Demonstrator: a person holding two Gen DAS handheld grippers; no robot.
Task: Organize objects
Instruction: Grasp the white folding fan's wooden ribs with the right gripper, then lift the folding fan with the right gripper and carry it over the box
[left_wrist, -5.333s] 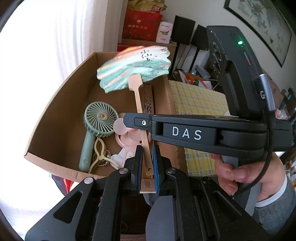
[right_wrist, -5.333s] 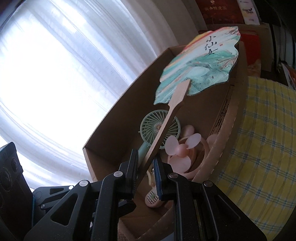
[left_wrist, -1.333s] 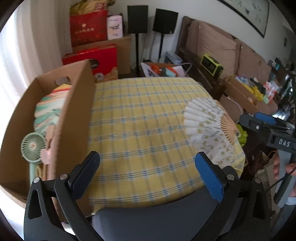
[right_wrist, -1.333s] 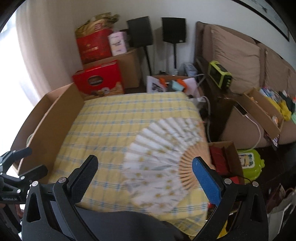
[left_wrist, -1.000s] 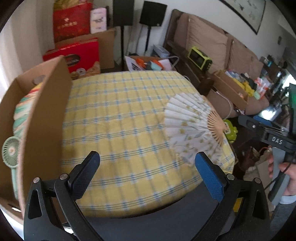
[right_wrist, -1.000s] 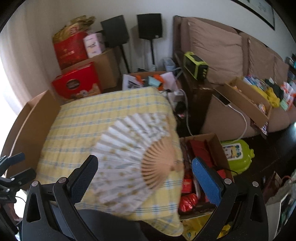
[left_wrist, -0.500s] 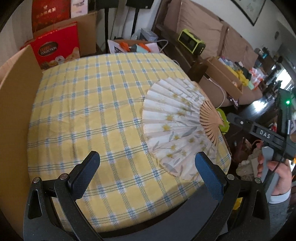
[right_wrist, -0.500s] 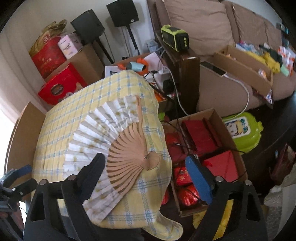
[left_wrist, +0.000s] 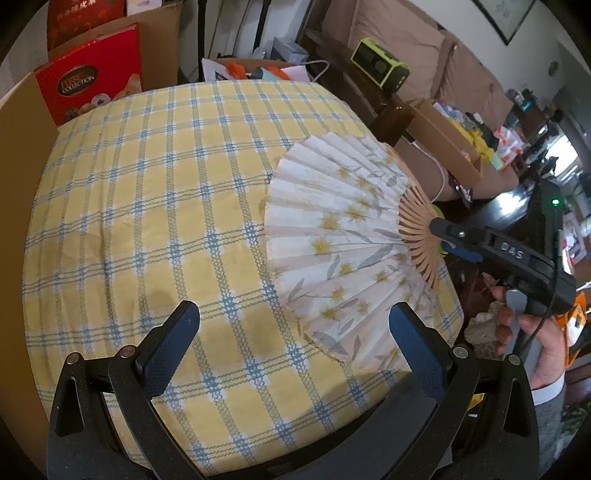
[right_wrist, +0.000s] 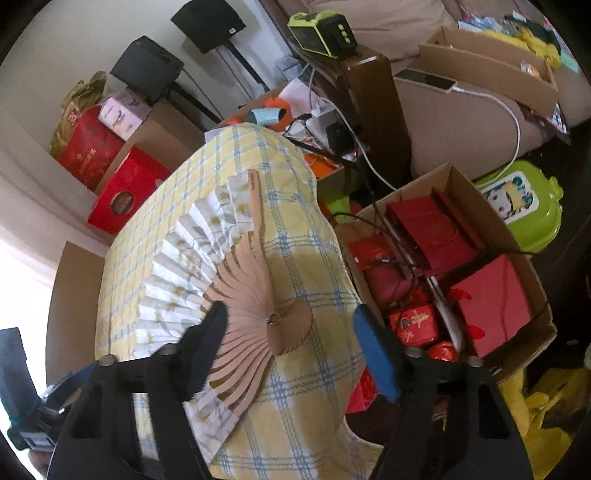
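Observation:
An open white folding fan (left_wrist: 340, 236) with yellow flowers and wooden ribs lies on the yellow checked tablecloth (left_wrist: 155, 206), near the table's right edge. It also shows in the right wrist view (right_wrist: 221, 280), pivot toward the camera. My left gripper (left_wrist: 291, 332) is open and empty, above the table's near side, left of the fan. My right gripper (right_wrist: 291, 328) is open and empty, hovering over the fan's pivot; its body (left_wrist: 495, 251) shows in the left wrist view beside the ribs.
The cardboard box wall (left_wrist: 18, 122) stands at the table's left edge. Red gift boxes (left_wrist: 92, 77) and speakers (right_wrist: 207, 18) stand behind. An open carton of red packages (right_wrist: 454, 254) sits on the floor right of the table. A sofa (left_wrist: 399, 37) is at the back.
Both grippers let go of the paddle fan in the box and opened. They swung right to the folding fan. In the last second the right gripper came down close over its pivot.

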